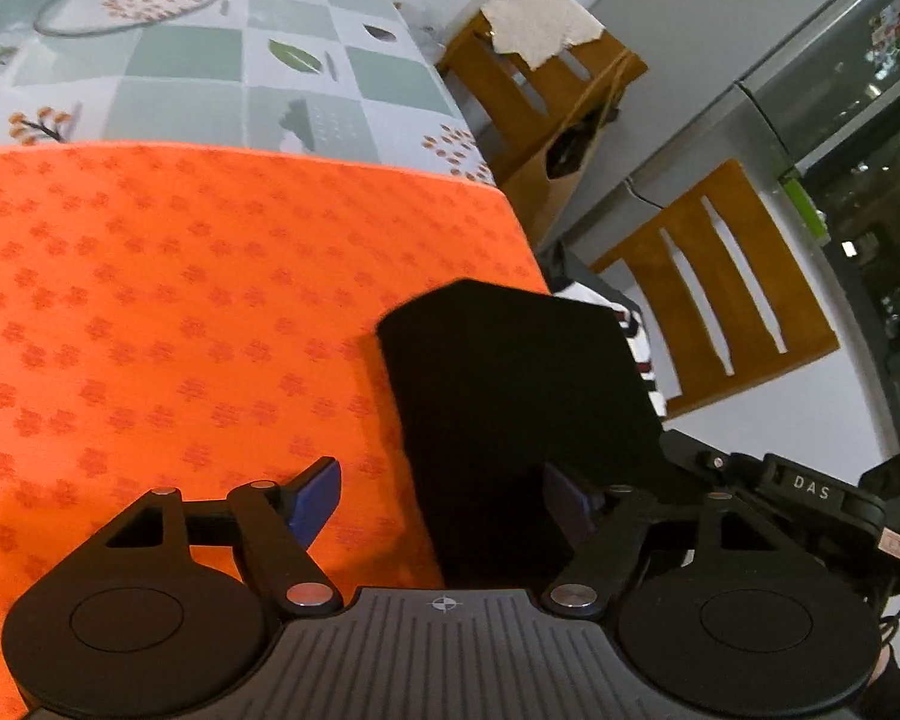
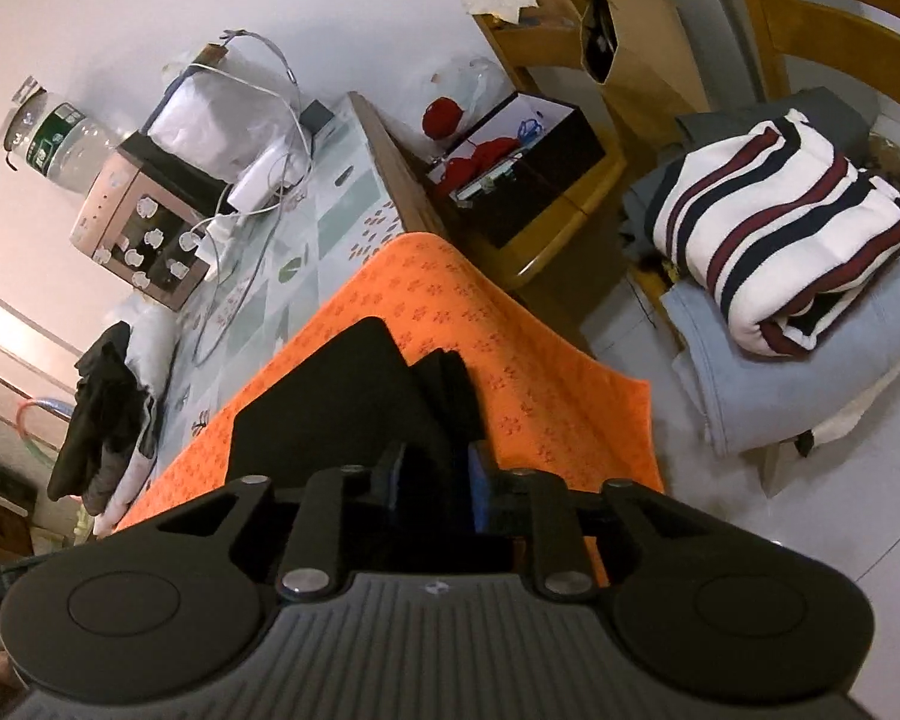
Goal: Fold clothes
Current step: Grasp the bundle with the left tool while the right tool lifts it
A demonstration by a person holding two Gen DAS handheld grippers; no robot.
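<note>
A folded black garment (image 1: 510, 396) lies at the right edge of an orange patterned cloth (image 1: 180, 300) that covers the table. My left gripper (image 1: 444, 501) is open, its blue pads either side of the garment's near left edge. In the right wrist view the black garment (image 2: 324, 414) lies on the orange cloth (image 2: 510, 348), and my right gripper (image 2: 435, 492) is shut on the garment's near edge. The other gripper's body (image 1: 810, 498) shows at the right of the left wrist view.
A checked tablecloth (image 1: 222, 66) with cables lies beyond the orange cloth. Wooden chairs (image 1: 720, 276) stand to the right. One chair holds a folded striped sweater (image 2: 780, 228) on a blue garment (image 2: 810, 372). Boxes, a bottle (image 2: 60, 144) and dark clothes (image 2: 102, 408) sit on the table's far side.
</note>
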